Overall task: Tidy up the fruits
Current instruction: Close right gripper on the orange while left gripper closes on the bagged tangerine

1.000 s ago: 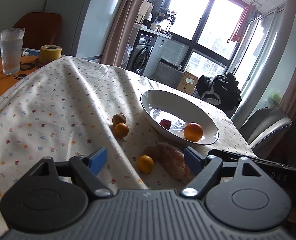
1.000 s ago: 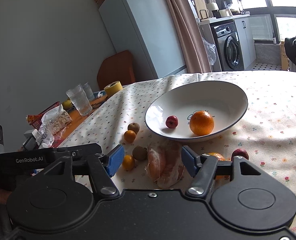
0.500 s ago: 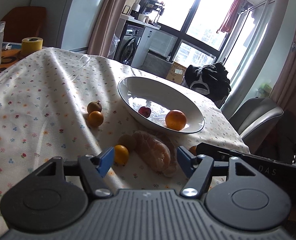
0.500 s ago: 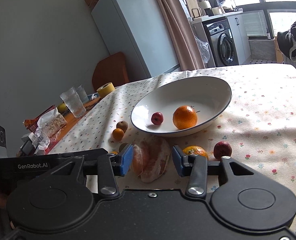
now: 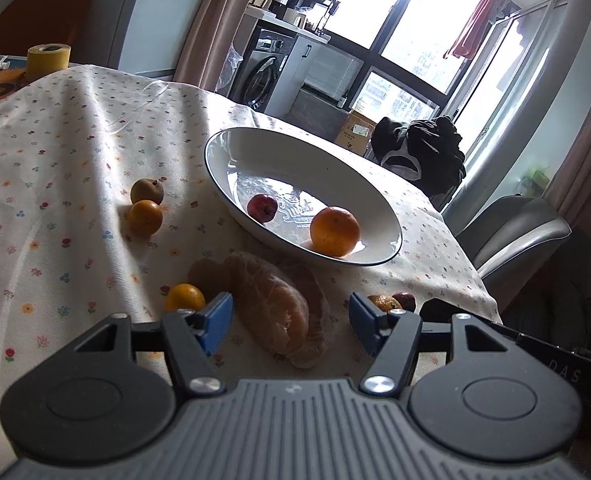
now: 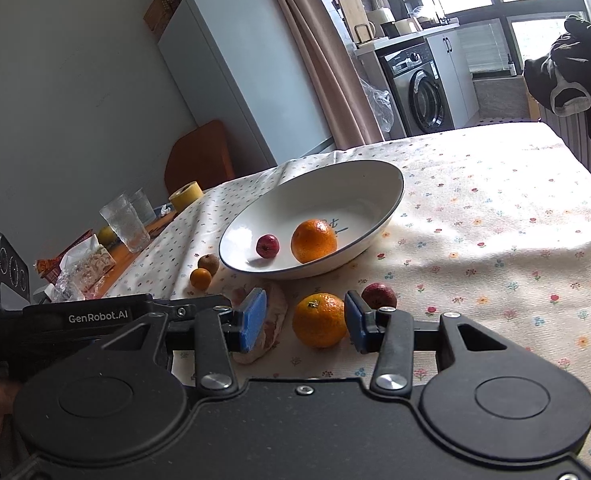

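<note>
Pick-up step in hand: right gripper (image 6: 305,322) stands spread around the orange (image 6: 320,320) on the bench (image 6: 495,240), left gripper (image 5: 287,320) spread about the peeled fruit (image 5: 273,304); next, I judge, closing and carrying to the bowl (image 6: 391,196) beyond.

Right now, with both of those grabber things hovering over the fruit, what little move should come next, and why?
Probably ease the right gripper forward and close on the orange: it sits on the tablecloth between the open jaws, outside the white bowl, which already holds another orange and a small red fruit. The left gripper frames the peeled pomelo.
</note>
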`<state>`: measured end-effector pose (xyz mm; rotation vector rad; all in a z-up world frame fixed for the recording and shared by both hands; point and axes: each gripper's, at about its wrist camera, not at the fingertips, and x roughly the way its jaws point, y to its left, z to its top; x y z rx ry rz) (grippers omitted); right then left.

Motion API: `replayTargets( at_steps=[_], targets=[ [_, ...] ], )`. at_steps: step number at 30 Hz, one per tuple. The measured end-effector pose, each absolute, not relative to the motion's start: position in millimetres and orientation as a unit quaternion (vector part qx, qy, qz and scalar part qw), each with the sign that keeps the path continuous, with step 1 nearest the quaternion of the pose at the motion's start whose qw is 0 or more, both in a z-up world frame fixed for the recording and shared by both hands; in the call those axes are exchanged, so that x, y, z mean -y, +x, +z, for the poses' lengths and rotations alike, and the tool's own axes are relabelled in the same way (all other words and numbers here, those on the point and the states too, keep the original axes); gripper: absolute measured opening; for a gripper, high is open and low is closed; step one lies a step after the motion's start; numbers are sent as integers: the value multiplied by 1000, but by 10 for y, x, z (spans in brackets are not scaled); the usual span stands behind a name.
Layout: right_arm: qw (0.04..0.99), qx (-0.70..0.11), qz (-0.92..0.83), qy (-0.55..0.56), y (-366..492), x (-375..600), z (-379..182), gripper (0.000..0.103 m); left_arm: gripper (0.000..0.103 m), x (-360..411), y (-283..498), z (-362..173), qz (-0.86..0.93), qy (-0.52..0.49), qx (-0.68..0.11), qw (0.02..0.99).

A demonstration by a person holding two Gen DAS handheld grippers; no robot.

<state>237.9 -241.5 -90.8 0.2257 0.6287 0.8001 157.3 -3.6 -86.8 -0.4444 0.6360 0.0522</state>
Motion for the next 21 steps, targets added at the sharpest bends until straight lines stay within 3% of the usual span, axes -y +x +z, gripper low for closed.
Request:
replayTargets(
  at_steps=[16,21],
  targets=[
    [866,-305,382,110,2423,2449,-971,44,54,50,1806,-1018,67,-219,-322,918],
    [864,-308,382,107,2427,2413,-984,44,40,-41,1793,-1048,74,-239,-315,915]
  ],
)
